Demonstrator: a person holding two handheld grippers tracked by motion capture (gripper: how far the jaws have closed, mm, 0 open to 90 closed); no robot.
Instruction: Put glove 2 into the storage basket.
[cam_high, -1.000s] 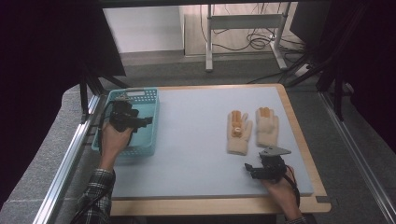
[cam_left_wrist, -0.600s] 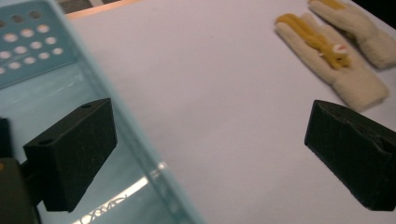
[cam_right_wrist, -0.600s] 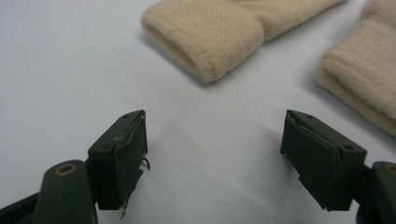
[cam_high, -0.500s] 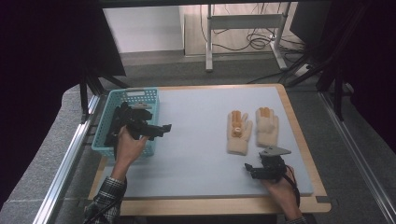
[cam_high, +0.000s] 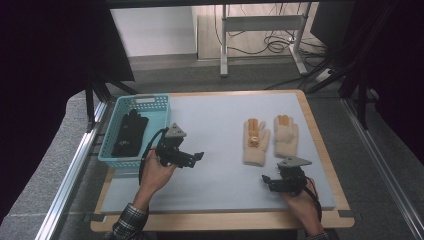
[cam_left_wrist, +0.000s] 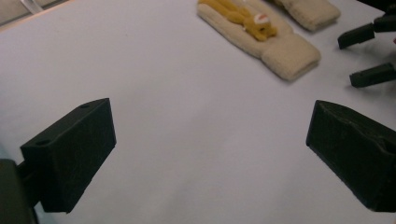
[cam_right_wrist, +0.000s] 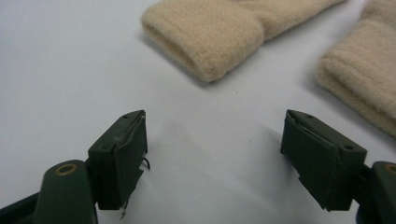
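Two cream knit gloves lie side by side on the pale mat: one with a yellow bear patch (cam_high: 255, 141) (cam_left_wrist: 259, 35) and a plain one (cam_high: 286, 135) (cam_left_wrist: 309, 10). A black glove (cam_high: 129, 133) lies in the blue basket (cam_high: 156, 102) at the left. My left gripper (cam_high: 196, 159) (cam_left_wrist: 210, 154) is open just right of the basket, pointing at the cream gloves with nothing between its jaws. My right gripper (cam_high: 267, 183) (cam_right_wrist: 215, 154) is open and empty near the front edge, close below the two glove cuffs (cam_right_wrist: 210, 32) (cam_right_wrist: 359, 79).
The mat (cam_high: 220, 125) sits on a wooden table (cam_high: 320, 130) with a metal rail (cam_high: 75, 170) along the left side. The right gripper's jaws appear at the far right of the left gripper view. Bare mat lies between the two grippers.
My left gripper has come out from over the basket and swung right onto the mat, leaving the black glove lying in the basket. The right gripper has stayed put.
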